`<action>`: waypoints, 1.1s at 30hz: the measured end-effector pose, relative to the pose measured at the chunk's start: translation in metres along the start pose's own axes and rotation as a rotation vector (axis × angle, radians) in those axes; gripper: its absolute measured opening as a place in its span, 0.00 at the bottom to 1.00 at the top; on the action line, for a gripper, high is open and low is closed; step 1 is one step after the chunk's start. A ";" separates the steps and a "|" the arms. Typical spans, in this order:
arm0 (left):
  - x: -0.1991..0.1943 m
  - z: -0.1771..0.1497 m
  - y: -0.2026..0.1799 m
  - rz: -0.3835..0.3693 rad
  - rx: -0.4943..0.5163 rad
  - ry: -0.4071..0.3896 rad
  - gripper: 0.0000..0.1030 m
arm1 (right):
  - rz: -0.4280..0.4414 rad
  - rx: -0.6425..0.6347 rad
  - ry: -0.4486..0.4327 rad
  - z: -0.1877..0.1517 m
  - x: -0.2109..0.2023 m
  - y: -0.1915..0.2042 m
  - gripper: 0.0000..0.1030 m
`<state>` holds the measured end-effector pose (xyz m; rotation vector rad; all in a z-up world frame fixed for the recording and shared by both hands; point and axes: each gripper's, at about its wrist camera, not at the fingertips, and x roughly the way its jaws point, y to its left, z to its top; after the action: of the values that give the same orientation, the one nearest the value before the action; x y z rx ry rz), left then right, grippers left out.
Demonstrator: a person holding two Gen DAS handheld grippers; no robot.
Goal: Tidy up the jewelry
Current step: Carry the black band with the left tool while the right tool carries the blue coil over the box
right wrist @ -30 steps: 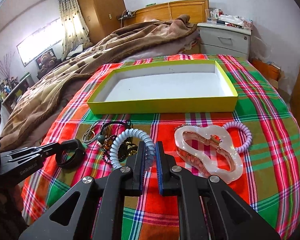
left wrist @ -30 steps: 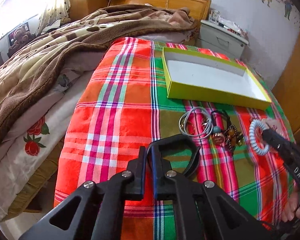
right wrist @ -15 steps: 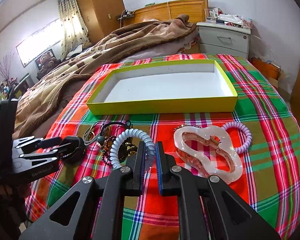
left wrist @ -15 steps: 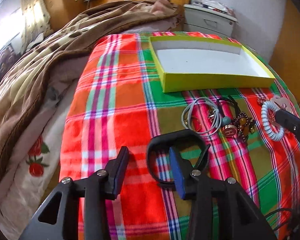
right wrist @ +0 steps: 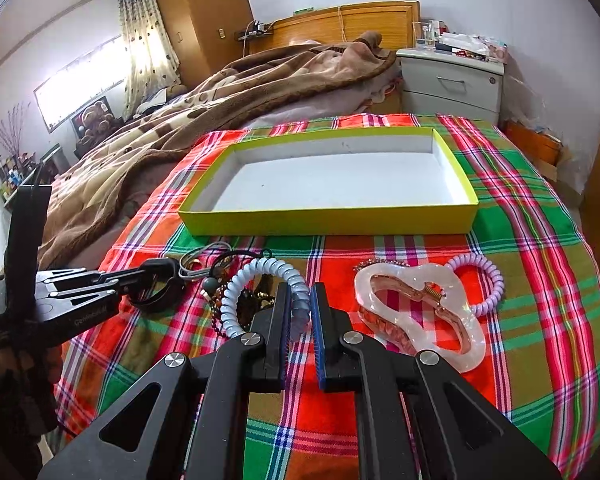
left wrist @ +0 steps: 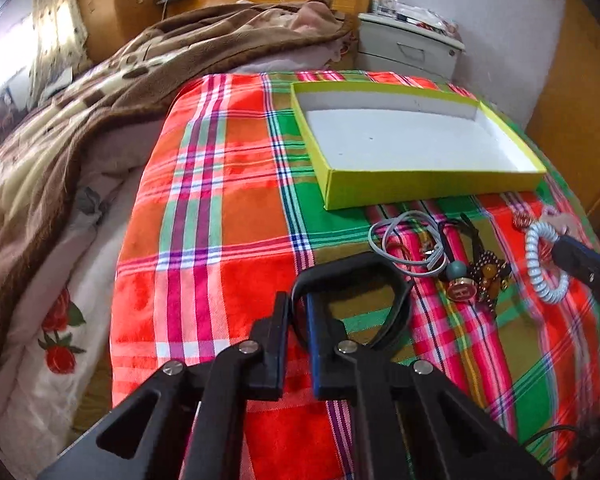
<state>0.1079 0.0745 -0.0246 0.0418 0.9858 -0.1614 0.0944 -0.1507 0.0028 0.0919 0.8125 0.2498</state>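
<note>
A black band (left wrist: 396, 300) lies on the plaid cloth. My left gripper (left wrist: 298, 300) has the band's left edge between its jaws, which are closing, and the pads look pressed on it. The right wrist view shows the same gripper (right wrist: 160, 276) and band (right wrist: 168, 304) at the left. My right gripper (right wrist: 300, 292) is shut on a pale blue spiral hair tie (right wrist: 236, 300), also visible in the left wrist view (left wrist: 534, 256). An empty yellow-green box (right wrist: 328, 222) stands behind the jewelry.
A clear pink claw clip (right wrist: 452, 320) and a lilac spiral tie (right wrist: 496, 284) lie to the right. Grey cords (left wrist: 400, 236) and a beaded pile with a round charm (left wrist: 460, 284) sit between the grippers. A brown blanket (left wrist: 100, 100) covers the bed at left.
The left gripper opened wide around the black band's edge, then closed on it again while shifting slightly. The right gripper stayed still, holding the spiral tie.
</note>
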 end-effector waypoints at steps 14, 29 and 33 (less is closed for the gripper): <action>-0.029 0.005 0.007 -0.044 -0.068 -0.058 0.07 | -0.003 -0.006 -0.038 0.011 -0.011 -0.001 0.10; -0.043 0.060 -0.006 -0.082 -0.057 -0.131 0.07 | -0.058 0.015 -0.085 0.067 -0.008 -0.032 0.10; -0.035 0.081 -0.010 -0.088 -0.062 -0.139 0.07 | -0.080 0.018 -0.078 0.084 0.004 -0.047 0.10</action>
<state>0.1542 0.0602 0.0493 -0.0687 0.8541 -0.2113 0.1666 -0.1936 0.0490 0.0854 0.7391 0.1630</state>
